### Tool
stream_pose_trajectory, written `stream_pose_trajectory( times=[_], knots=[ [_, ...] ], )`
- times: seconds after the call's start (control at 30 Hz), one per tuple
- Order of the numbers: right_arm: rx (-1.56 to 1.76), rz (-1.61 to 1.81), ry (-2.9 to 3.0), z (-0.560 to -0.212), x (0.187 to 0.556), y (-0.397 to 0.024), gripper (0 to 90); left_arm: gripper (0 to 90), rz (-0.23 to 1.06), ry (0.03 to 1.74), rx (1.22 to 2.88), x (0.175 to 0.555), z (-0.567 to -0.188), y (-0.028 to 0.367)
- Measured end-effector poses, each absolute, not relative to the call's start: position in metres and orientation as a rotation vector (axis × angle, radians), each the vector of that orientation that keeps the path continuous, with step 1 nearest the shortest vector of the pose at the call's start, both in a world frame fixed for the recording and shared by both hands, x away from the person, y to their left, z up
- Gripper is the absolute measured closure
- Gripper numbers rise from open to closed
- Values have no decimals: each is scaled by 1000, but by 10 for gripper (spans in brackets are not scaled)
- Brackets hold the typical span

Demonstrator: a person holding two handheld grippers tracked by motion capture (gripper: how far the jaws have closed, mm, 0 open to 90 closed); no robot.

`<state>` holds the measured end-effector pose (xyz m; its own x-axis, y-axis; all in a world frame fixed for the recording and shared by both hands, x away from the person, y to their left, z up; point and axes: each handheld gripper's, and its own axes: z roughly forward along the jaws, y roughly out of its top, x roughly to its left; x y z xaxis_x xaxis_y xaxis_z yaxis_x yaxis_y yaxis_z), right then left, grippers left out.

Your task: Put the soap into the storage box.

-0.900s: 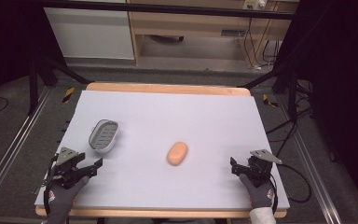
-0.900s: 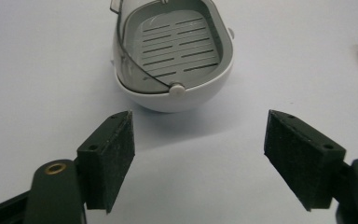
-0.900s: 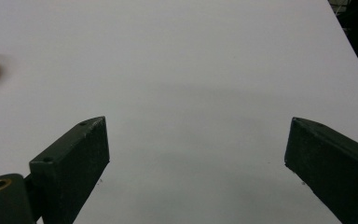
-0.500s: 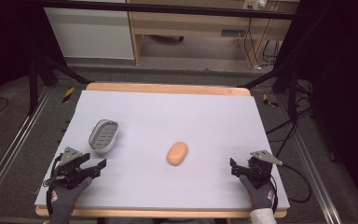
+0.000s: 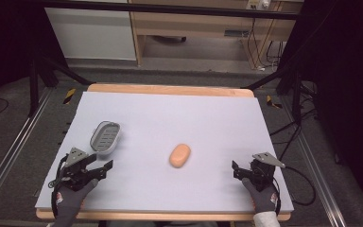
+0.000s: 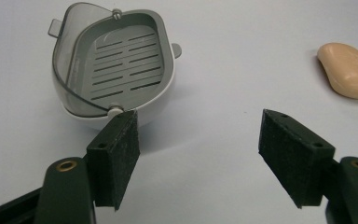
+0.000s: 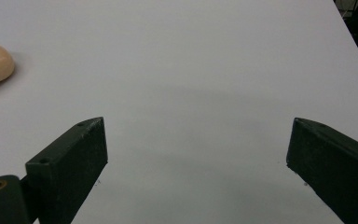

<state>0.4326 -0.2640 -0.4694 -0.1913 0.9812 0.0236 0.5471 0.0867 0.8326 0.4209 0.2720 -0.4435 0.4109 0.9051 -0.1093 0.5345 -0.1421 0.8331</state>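
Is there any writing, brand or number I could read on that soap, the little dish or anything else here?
No readable text anywhere.
Peach oval bar of soap: top looks plain, no stamp readable.
Grey slotted plastic soap dish: faint raised marks along its inner wall, too small and blurred to read.
Pale lilac table cover: blank.
Yellow-and-black striped tags on the floor: stripes, no words.

A lab-like recording space: black frame struts (image 5: 47, 71) and trailing cables (image 5: 255, 45) surround a white-topped table (image 5: 179, 109) at centre frame.

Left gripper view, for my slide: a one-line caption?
Open left tool nears a grey soap dish; peach soap bar lies apart.
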Motion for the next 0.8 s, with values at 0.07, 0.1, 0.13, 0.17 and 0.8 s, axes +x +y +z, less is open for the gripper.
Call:
stream_pose_trajectory(
  times=[0.07,0.1,0.13,0.17,0.8],
  knots=[
    [1505,991,1803,-469,433,-263,53,281,543,1232,1815,421,-441,269],
    [1503,991,1805,-469,433,-263,53,281,544,1229,1814,421,-440,268],
    [1502,989,1807,-469,433,-263,53,281,547,1224,1817,421,-439,267],
    [1501,988,1806,-469,433,-263,53,280,547,1222,1815,421,-439,267],
    [1504,986,1805,-469,433,-262,51,266,537,1155,1815,430,-416,247]
  ],
)
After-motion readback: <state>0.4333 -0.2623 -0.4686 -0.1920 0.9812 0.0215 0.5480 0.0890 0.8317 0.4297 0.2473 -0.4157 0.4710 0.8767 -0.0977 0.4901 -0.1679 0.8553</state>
